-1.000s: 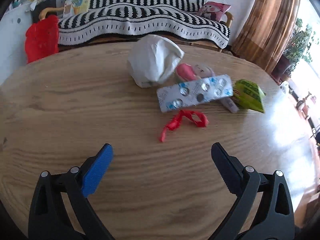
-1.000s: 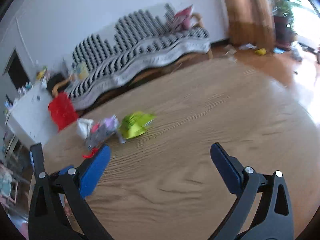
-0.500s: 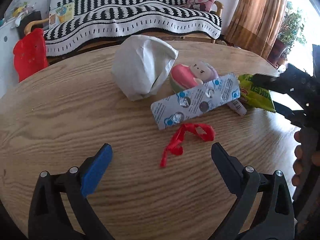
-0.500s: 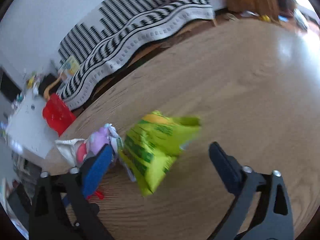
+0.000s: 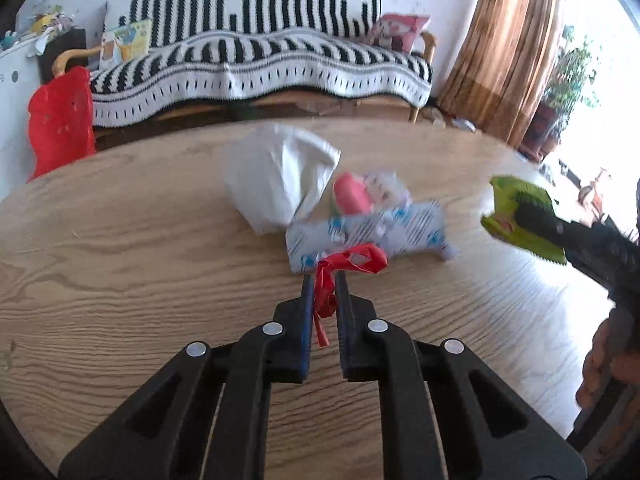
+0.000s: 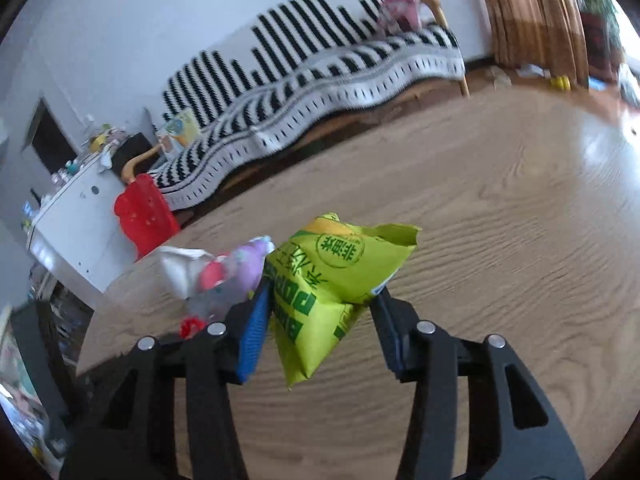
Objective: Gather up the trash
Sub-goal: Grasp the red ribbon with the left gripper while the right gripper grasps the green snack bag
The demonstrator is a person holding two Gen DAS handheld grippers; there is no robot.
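On the wooden table [image 5: 120,280] my left gripper [image 5: 324,280] is shut on a red ribbon scrap [image 5: 352,260], whose strands run down between the pads. A green snack bag [image 6: 332,280] sits between the closing jaws of my right gripper [image 6: 320,292]. Both pads press its sides and it bulges above them. In the left wrist view the same green snack bag [image 5: 520,216] shows at the right with one black finger [image 5: 536,216] across it. Behind the ribbon lie a silver blister pack [image 5: 372,232], a pink and white wrapper [image 5: 352,196] and a crumpled white plastic bag [image 5: 280,176].
A sofa with a black and white striped cover [image 5: 260,64] stands beyond the table's far edge. A red plastic thing [image 5: 60,120] is at the left and a brown curtain [image 5: 500,40] at the right. A person's hand [image 5: 600,360] holds the right gripper.
The left jaws went from wide open to shut on the red ribbon. The right gripper came in over the green bag and its jaws narrowed around it.
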